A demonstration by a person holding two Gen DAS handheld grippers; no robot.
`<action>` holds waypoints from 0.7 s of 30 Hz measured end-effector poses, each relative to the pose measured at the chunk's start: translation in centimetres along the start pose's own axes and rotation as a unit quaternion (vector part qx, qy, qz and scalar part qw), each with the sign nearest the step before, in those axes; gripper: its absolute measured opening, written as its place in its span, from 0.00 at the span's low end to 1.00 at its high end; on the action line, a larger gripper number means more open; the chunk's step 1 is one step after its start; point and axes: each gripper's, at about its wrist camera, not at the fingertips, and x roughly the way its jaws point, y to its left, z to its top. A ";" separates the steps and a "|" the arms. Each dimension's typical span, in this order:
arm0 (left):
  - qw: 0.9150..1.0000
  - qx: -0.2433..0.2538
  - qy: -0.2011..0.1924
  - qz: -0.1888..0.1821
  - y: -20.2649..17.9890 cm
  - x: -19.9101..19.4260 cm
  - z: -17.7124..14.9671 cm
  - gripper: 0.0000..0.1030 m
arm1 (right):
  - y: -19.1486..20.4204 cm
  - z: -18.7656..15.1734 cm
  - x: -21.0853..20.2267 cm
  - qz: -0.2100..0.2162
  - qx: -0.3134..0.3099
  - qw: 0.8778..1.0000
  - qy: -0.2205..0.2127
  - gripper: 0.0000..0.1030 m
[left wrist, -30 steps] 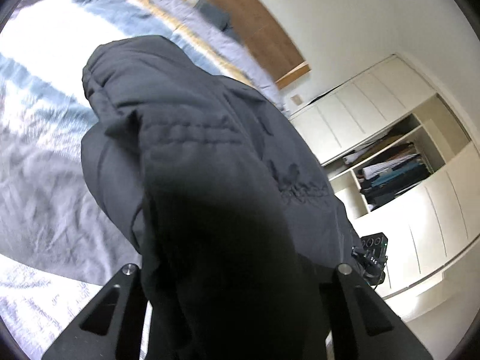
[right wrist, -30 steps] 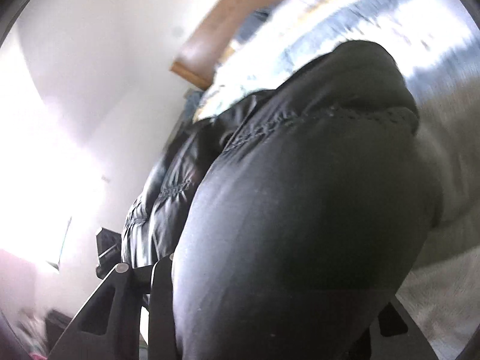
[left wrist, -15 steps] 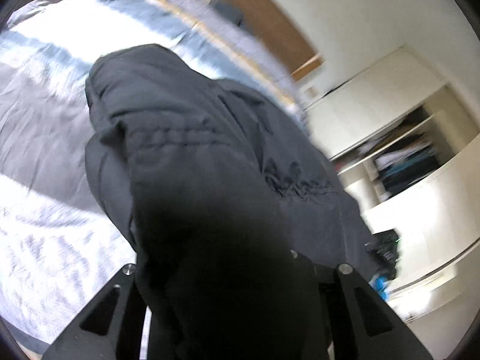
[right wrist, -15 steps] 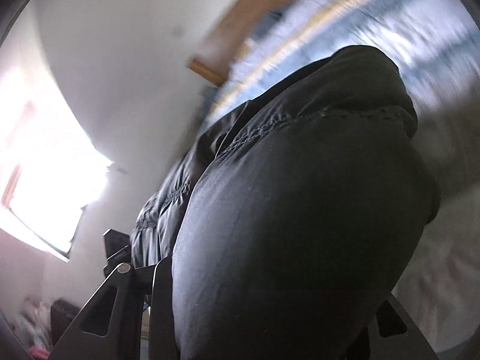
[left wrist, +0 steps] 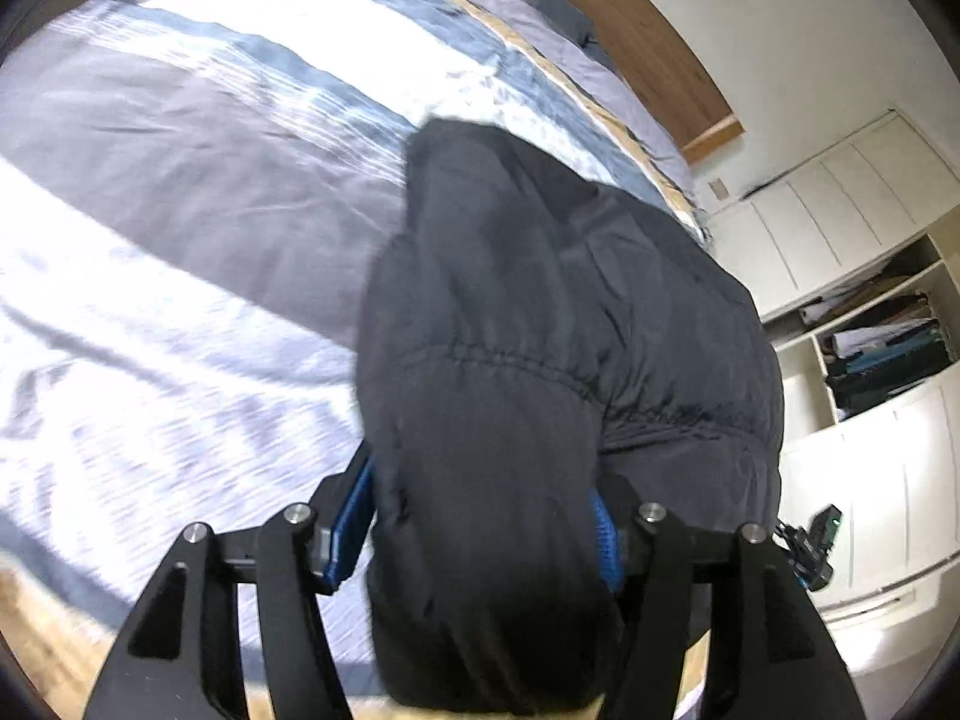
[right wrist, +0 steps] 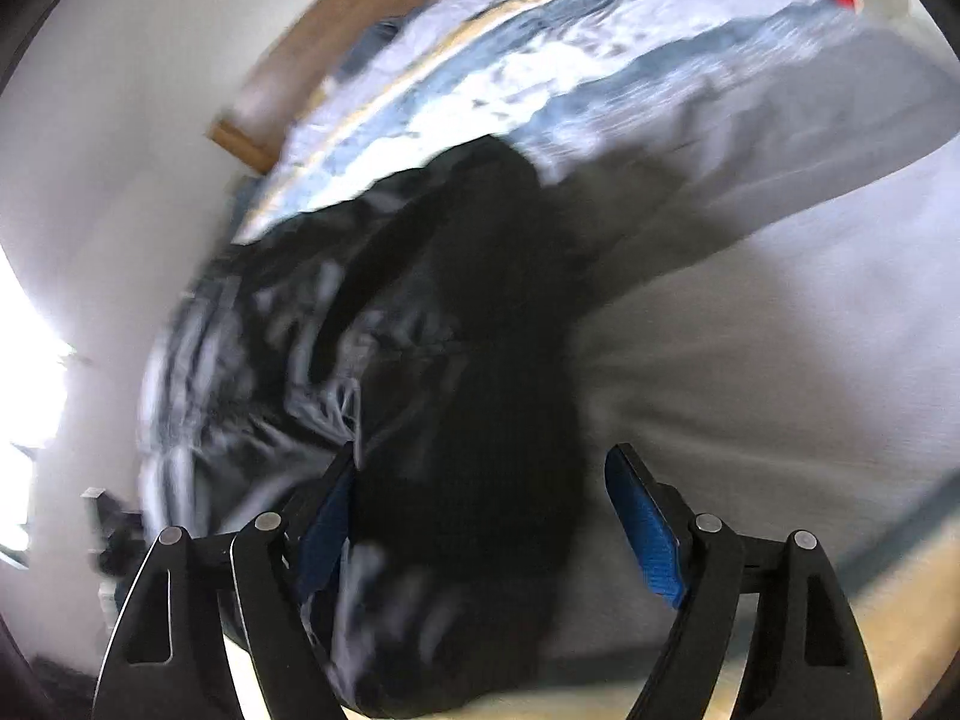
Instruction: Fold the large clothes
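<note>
A black puffer jacket [left wrist: 540,300] hangs in a bunch over the striped bed [left wrist: 180,180]. My left gripper [left wrist: 480,498] has a thick fold of the jacket between its blue pads [left wrist: 351,516]; its jaws are opening and the fabric sits loose in the gap. In the right wrist view the same jacket [right wrist: 480,300] is blurred and slumps onto the duvet [right wrist: 780,240]. My right gripper [right wrist: 483,462] is also opening. Its right pad [right wrist: 645,516] stands clear of the fabric, while the left pad [right wrist: 327,516] is still against it.
A wooden headboard [left wrist: 660,48] runs along the far side of the bed. White wardrobe doors [left wrist: 840,210] and open shelves with stacked things [left wrist: 882,348] stand at the right. A small black device [left wrist: 816,546] shows beside the jacket. Wooden floor [right wrist: 870,630] lies below the bed's edge.
Both grippers' jaws have spread from a tight grip on the jacket to wide apart. Both views have tipped down toward the bed, and the jacket has sunk onto the duvet.
</note>
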 end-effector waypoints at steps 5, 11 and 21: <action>0.997 -0.005 -0.028 0.069 0.2 -4.9 -1.8 0.56 | 0.3 -1.7 -4.7 -0.049 -0.046 0.997 -0.023 0.78; 0.989 0.034 -0.068 0.126 -3.8 -9.3 -5.1 0.56 | 4.1 -6.2 -9.5 -0.047 -0.095 0.993 -0.055 0.78; 0.964 0.144 -0.137 0.178 -14.6 -12.7 -14.5 0.56 | 11.9 -13.5 -15.0 -0.052 -0.167 0.976 -0.127 0.91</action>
